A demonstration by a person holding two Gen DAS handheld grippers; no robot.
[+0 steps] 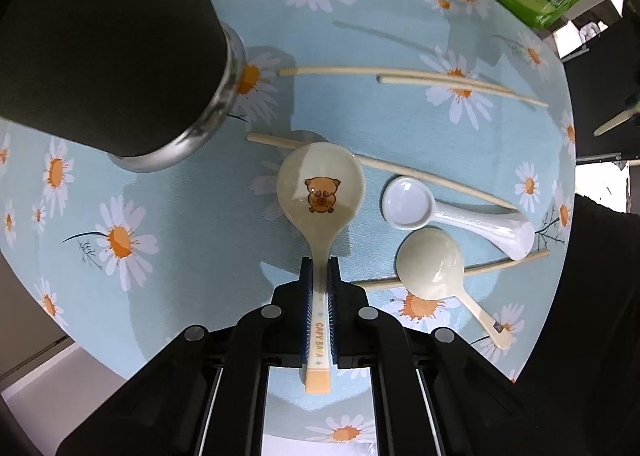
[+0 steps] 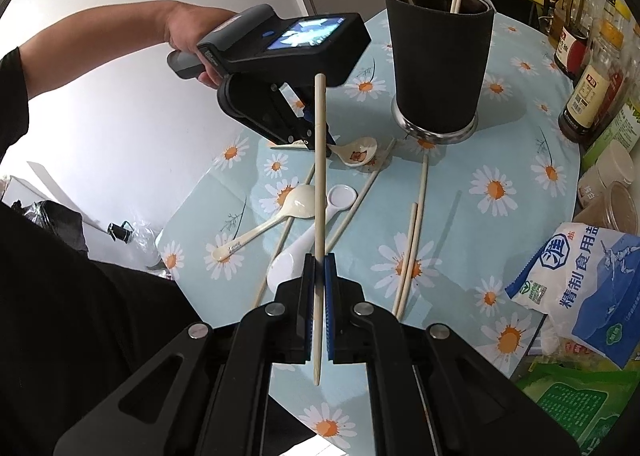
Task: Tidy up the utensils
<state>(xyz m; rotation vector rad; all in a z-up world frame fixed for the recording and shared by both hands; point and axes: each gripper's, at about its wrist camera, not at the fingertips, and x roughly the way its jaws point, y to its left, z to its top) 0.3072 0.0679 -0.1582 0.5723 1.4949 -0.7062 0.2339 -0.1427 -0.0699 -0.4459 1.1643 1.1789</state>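
The capybara-print spoon (image 1: 320, 192) lies on the daisy tablecloth (image 1: 168, 216) with its handle clamped between the pads of the left gripper (image 1: 320, 276), its bowl straight ahead of the fingertips. Ahead and to the left of that gripper stands the black utensil cup (image 1: 108, 48). To the right of the held spoon lie a white spoon (image 1: 408, 204) and a cream spoon (image 1: 430, 264), with loose chopsticks (image 1: 400, 76) beyond and beneath them. The right gripper (image 2: 319, 268) is closed on a single chopstick (image 2: 319, 176), which runs forward past its fingertips. Ahead of it a hand (image 2: 188, 32) carries the left gripper; a salt bag (image 2: 580, 284) lies to its right.
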